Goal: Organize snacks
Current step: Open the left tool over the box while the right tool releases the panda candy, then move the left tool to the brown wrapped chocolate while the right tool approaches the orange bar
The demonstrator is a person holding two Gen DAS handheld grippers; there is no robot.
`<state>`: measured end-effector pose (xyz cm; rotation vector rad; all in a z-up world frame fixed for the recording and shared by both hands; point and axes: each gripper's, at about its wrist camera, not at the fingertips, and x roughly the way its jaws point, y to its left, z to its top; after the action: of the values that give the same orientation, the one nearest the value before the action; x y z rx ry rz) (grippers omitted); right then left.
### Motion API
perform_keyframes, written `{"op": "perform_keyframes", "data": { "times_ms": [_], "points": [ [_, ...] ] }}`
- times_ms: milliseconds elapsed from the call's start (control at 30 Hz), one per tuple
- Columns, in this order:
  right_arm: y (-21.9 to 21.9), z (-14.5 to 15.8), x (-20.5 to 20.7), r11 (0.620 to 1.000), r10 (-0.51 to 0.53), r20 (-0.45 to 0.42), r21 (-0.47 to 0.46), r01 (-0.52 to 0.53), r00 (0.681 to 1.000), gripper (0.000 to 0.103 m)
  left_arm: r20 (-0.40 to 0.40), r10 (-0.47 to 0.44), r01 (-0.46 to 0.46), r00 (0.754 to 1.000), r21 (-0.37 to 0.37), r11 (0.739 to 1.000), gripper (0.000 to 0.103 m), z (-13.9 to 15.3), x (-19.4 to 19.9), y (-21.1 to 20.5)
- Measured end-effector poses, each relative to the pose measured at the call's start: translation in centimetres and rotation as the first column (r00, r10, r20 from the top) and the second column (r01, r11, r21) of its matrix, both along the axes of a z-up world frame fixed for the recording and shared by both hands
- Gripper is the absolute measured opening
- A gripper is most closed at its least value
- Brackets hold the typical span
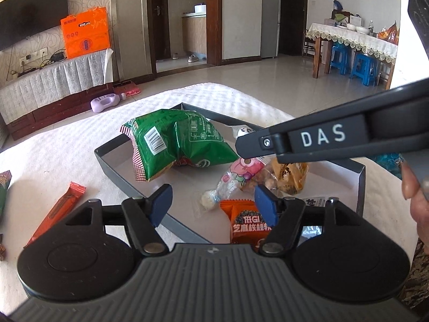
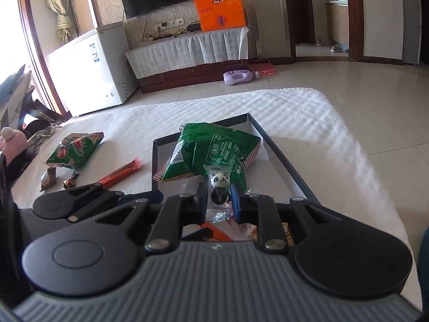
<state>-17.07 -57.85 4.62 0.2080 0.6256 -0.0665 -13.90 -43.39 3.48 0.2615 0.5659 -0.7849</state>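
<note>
Right wrist | right hand-held gripper [image 2: 219, 197] pinching panda candy [image 2: 219, 185] | over tray [image 2: 284, 155], before green bag [image 2: 214, 153]

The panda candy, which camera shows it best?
The right wrist view: the panda candy sits centred between the right gripper's pads, its face clear, above the tray. In the left wrist view only a bit of it peeks past the right gripper's finger.
</note>
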Motion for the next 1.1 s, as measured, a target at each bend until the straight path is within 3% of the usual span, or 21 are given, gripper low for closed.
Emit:
{"op": "perform_keyframes", "data": {
  "times_ms": [267, 600, 667, 733, 767, 900, 1100],
  "points": [
    [-0.3, -0.8, 1.0, 0.999, -0.032, -0.022, -0.015, 0.032, 0.999, 0.022, 0.012, -0.020, 0.020, 1.000, 0.003, 1.000, 0.084, 0.0, -1.3, 0.3],
    [-0.2, -1.2, 1.5, 0.999, -0.050, -0.043, -0.022, 0.049, 0.998, 0.023, 0.034, -0.042, 0.042, 0.999, 0.001, 0.999, 0.090, 0.6, -2.5, 1.2],
    [-0.2, -1.1, 1.3, 0.998, -0.056, -0.032, -0.011, 0.056, 0.998, 0.029, 0.033, -0.038, 0.038, 0.999, -0.002, 0.999, 0.090, 0.6, -2.5, 1.5],
    [0.0, -0.9, 1.0, 0.998, -0.062, -0.018, -0.013, 0.062, 0.998, 0.047, 0.034, -0.030, 0.030, 0.999, -0.004, 1.000, 0.090, 0.8, -2.5, 1.9],
    [0.2, -0.7, 0.9, 0.998, -0.063, -0.009, -0.021, 0.063, 0.998, 0.048, 0.036, -0.026, 0.026, 0.999, -0.006, 1.000, 0.090, 0.8, -2.5, 2.1],
    [1.0, 0.2, 0.2, 0.995, -0.075, 0.035, -0.058, 0.077, 0.997, 0.049, 0.041, -0.002, 0.002, 0.999, -0.015, 1.000, 0.090, 1.4, -2.7, 3.4],
    [3.0, 2.1, -0.9, 0.996, -0.072, 0.139, -0.041, 0.079, 0.988, 0.049, 0.056, 0.075, -0.073, 0.996, -0.027, 0.997, 0.090, 2.5, -2.5, 7.1]
  ]
}}
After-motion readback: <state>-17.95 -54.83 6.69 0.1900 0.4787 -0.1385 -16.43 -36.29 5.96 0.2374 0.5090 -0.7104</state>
